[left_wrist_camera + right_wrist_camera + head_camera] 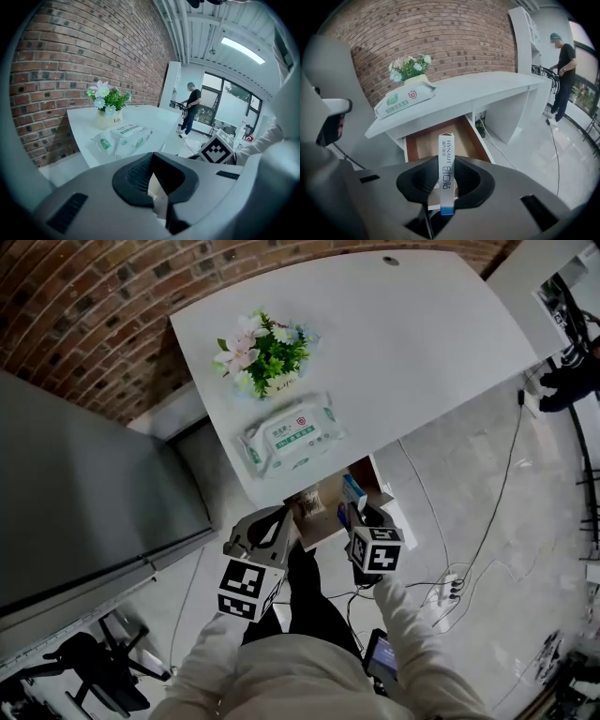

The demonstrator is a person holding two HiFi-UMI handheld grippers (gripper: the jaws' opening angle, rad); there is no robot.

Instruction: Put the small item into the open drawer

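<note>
A narrow white box with a blue end [446, 145] stands upright between the pads of my right gripper [446, 165], which is shut on it. In the head view the same box [351, 491] sits at the right gripper's [359, 514] tip, just over the right side of the open wooden drawer [328, 493]. The drawer [426, 143] is pulled out from under the white desk [487, 91], directly ahead of the box. My left gripper [281, 514] hovers at the drawer's left front corner. Its jaws [151, 159] meet at the tip with nothing in them.
On the desk lie a pack of wet wipes [291, 435] and a pot of flowers [265, 352]. A dark cabinet [84, 493] stands left of the drawer. Cables and a power strip [450, 587] lie on the floor at right. A person [562, 61] stands far off.
</note>
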